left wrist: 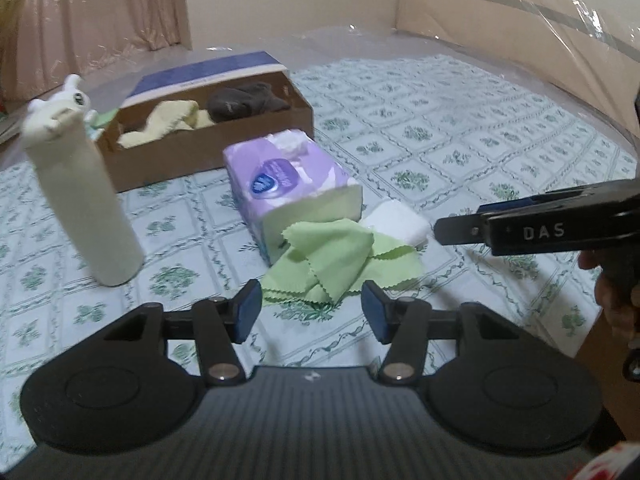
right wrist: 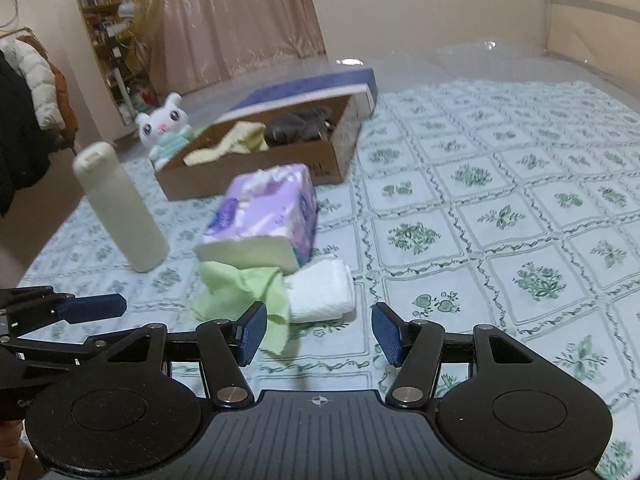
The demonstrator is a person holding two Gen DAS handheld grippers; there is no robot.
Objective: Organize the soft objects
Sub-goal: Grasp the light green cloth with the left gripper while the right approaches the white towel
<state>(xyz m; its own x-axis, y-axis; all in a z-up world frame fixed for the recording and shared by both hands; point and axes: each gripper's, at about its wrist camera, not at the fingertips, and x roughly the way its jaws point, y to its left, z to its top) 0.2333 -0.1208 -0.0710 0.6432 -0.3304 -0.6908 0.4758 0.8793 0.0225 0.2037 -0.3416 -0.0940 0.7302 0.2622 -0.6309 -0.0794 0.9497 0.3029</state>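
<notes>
A crumpled green cloth [left wrist: 332, 258] [right wrist: 244, 292] lies on the patterned bed cover, against a purple tissue pack [left wrist: 292, 188] [right wrist: 264, 216]. A folded white towel [left wrist: 400, 222] [right wrist: 320, 292] lies beside them. My left gripper [left wrist: 311, 312] is open and empty, just in front of the green cloth. My right gripper [right wrist: 319, 334] is open and empty, just in front of the cloth and towel; it also shows from the side in the left wrist view [left wrist: 440, 231]. An open cardboard box [left wrist: 208, 148] [right wrist: 256, 164] behind holds a yellow cloth [left wrist: 168, 122] [right wrist: 236, 142] and a dark grey soft item [left wrist: 248, 100] [right wrist: 298, 124].
A tall cream bottle [left wrist: 82, 196] [right wrist: 120, 208] stands upright at the left. A white plush toy [right wrist: 164, 124] sits behind it beside the box. The bed cover [left wrist: 460, 140] stretches to the right. A clear plastic sheet [left wrist: 560, 20] covers the headboard.
</notes>
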